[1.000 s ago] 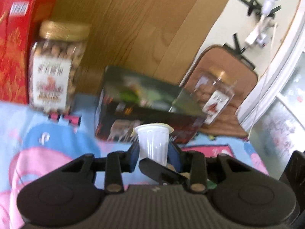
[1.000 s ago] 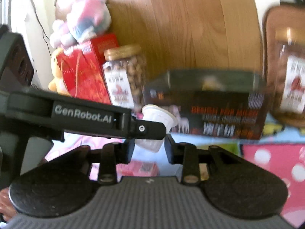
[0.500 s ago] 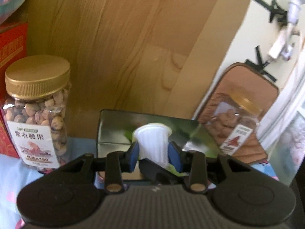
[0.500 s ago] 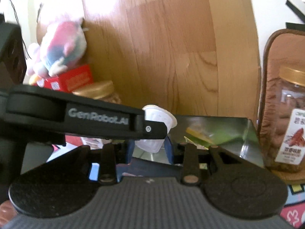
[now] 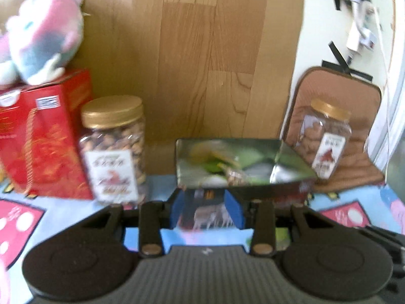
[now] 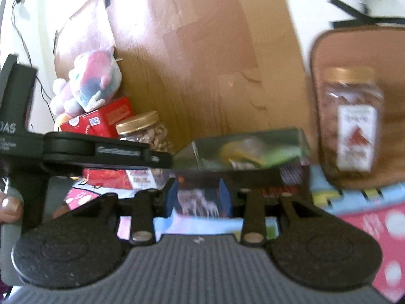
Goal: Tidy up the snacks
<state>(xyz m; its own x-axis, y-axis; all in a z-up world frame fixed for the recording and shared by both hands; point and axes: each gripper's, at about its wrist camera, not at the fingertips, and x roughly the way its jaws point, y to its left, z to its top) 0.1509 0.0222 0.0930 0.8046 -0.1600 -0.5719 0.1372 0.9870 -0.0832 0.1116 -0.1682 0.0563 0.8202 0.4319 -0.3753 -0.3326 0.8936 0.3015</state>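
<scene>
- Nearest, the left hand-held gripper point(image 5: 206, 209) has its blue pads parted and opening, with nothing between them; the right hand-held gripper point(image 6: 198, 197) is likewise opening and empty.
- Both hover over the cartoon-printed blue and pink cloth point(image 5: 22, 217) on the table.
- Just beyond stands the dark rectangular snack tin with shiny open interior point(image 5: 243, 162), wrapped snacks lying inside it.
- Risk: the two grippers sit close together, so drawing back carelessly could knock one against the other or catch the tin's near rim and shift it.
- Left, a gold-lidded clear jar of nuts point(image 5: 114, 147) touches a red gift box point(image 5: 40, 139); a second jar point(image 5: 327, 139) stands right.
- Open room lies nearside; a wooden board point(image 5: 202, 50) closes the far edge.
</scene>
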